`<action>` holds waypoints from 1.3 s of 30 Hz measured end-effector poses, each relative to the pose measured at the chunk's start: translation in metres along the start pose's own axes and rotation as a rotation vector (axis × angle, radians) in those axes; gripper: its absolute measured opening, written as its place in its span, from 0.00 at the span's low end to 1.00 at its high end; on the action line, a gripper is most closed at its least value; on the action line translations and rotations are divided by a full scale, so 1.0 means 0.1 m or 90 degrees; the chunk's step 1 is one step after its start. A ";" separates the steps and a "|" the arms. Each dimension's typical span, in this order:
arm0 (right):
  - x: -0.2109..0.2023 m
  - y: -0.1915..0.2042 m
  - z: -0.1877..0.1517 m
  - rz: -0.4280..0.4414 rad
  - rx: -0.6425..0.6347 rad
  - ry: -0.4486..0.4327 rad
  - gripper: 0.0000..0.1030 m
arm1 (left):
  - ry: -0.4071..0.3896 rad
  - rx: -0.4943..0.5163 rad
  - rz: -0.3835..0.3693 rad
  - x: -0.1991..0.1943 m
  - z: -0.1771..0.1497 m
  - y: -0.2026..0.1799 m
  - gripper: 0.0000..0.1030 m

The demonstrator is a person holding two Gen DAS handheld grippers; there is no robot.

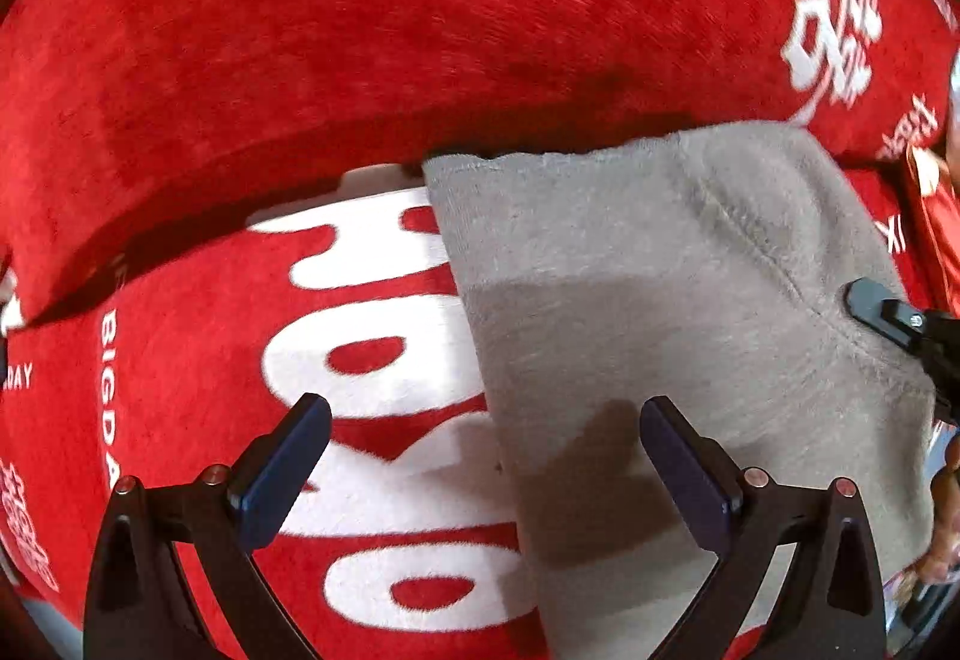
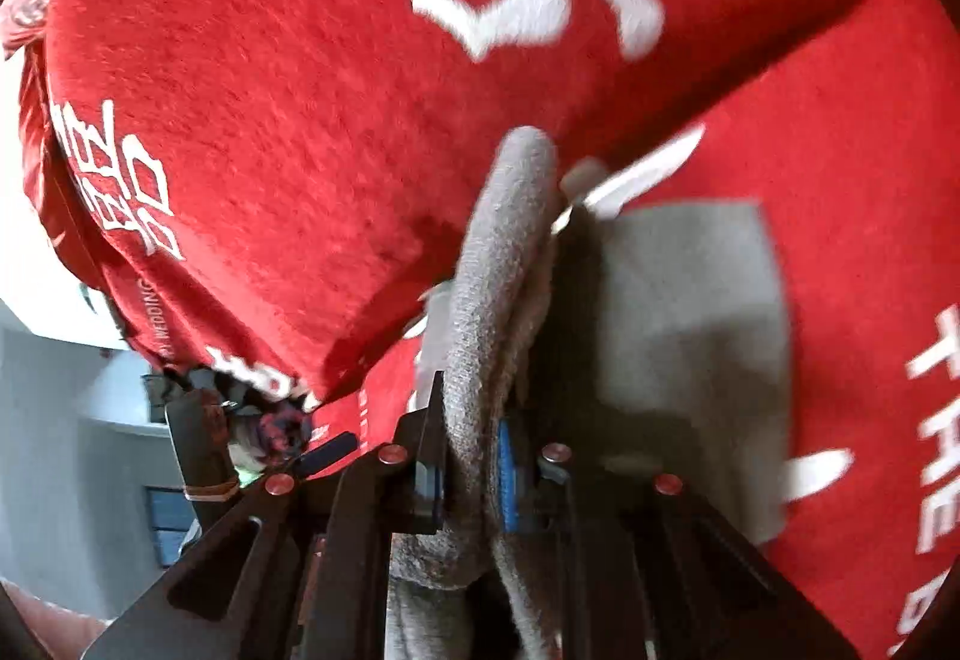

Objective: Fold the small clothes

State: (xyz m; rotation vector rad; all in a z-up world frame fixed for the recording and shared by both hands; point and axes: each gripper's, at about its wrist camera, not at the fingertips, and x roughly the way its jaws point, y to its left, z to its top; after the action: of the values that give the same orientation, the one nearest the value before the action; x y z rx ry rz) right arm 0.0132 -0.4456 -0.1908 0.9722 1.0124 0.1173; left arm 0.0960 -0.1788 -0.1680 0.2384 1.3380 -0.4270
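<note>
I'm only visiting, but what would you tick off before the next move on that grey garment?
1. Right gripper pinching the grey garment: ok, fabric bunched between its pads.
2. Left gripper free: ok, jaws wide, nothing between them.
3. Left gripper over the garment's edge: ok.
4. Garment lying flat on the red blanket: ok in the left view.
5. Fold edges lined up: cannot tell.

There is one grey cloth [image 1: 660,288], seen in the middle right of the left view. There is one red blanket [image 1: 300,30] with white letters, filling both views. There are two grippers: one left gripper [image 1: 486,435] at the bottom, and one right gripper [image 2: 471,471] at the bottom middle.
</note>
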 end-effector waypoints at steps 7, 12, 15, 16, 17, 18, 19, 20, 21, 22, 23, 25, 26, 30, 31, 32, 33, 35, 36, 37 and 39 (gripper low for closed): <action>0.01 -0.73 -0.11 -0.116 0.107 0.011 0.16 | 0.027 0.020 0.002 0.22 -0.05 -0.07 1.00; -0.18 -0.79 -0.16 -0.186 0.093 0.021 0.20 | 0.038 0.026 0.010 0.12 -0.08 0.00 1.00; -0.36 -0.64 -0.20 -0.189 0.074 0.027 0.21 | 0.037 0.035 -0.006 -0.02 -0.11 0.00 1.00; -0.42 -0.54 -0.22 -0.175 0.066 0.024 0.22 | 0.039 0.037 -0.017 -0.06 -0.13 -0.01 1.00; -0.43 -0.41 -0.23 -0.167 0.058 0.021 0.22 | 0.042 0.040 -0.027 -0.09 -0.16 -0.03 1.00; -0.49 -0.34 -0.27 -0.154 0.043 0.018 0.22 | 0.044 0.046 -0.033 -0.11 -0.18 -0.05 1.00; -0.55 -0.24 -0.32 -0.130 0.022 0.018 0.21 | 0.049 0.057 -0.039 -0.11 -0.21 -0.10 1.00; -0.57 -0.19 -0.35 -0.117 0.011 0.022 0.20 | 0.052 0.065 -0.038 -0.10 -0.24 -0.14 1.00; -0.57 -0.10 -0.39 -0.105 -0.005 0.029 0.18 | 0.057 0.074 -0.036 -0.07 -0.28 -0.19 1.00; -0.55 -0.01 -0.43 -0.102 -0.026 0.044 0.16 | 0.064 0.083 -0.031 -0.03 -0.32 -0.24 1.00; -0.52 0.04 -0.46 -0.111 -0.044 0.058 0.16 | 0.071 0.089 -0.022 0.02 -0.38 -0.28 1.00; -0.36 0.08 -0.57 -0.167 -0.096 0.095 0.16 | 0.073 0.098 -0.004 0.07 -0.51 -0.34 1.00; -0.30 0.07 -0.60 -0.189 -0.105 0.106 0.16 | 0.077 0.104 0.005 0.12 -0.60 -0.36 1.00; -0.13 -0.35 -0.76 -0.264 -0.082 0.145 0.04 | 0.094 0.112 0.011 0.23 -0.89 -0.31 1.00; -0.20 -0.43 -0.79 -0.243 -0.068 0.128 0.03 | 0.094 0.112 0.011 0.23 -0.95 -0.29 1.00; -0.28 -0.52 -0.79 -0.234 -0.056 0.124 0.03 | 0.095 0.108 0.008 0.22 -0.99 -0.26 1.00; -0.32 -0.56 -0.79 -0.231 -0.044 0.124 0.03 | 0.098 0.101 0.006 0.22 -1.01 -0.24 1.00; -0.39 -0.59 -0.82 -0.236 -0.044 0.129 0.03 | 0.106 0.081 0.007 0.19 -1.03 -0.21 1.00; -0.40 -0.59 -0.82 -0.241 -0.046 0.134 0.03 | 0.107 0.076 0.010 0.18 -1.04 -0.20 1.00; -0.42 -0.60 -0.83 -0.245 -0.046 0.139 0.03 | 0.107 0.069 0.019 0.15 -1.04 -0.22 1.00; -0.45 -0.60 -0.87 -0.252 -0.042 0.148 0.03 | 0.106 0.065 0.031 0.09 -1.05 -0.25 1.00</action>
State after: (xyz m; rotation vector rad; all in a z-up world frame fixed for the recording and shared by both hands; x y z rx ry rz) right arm -0.0982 -0.4493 -0.2197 0.6922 1.3887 -0.0673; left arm -0.0060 -0.1597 -0.1981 0.3972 1.4714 -0.4417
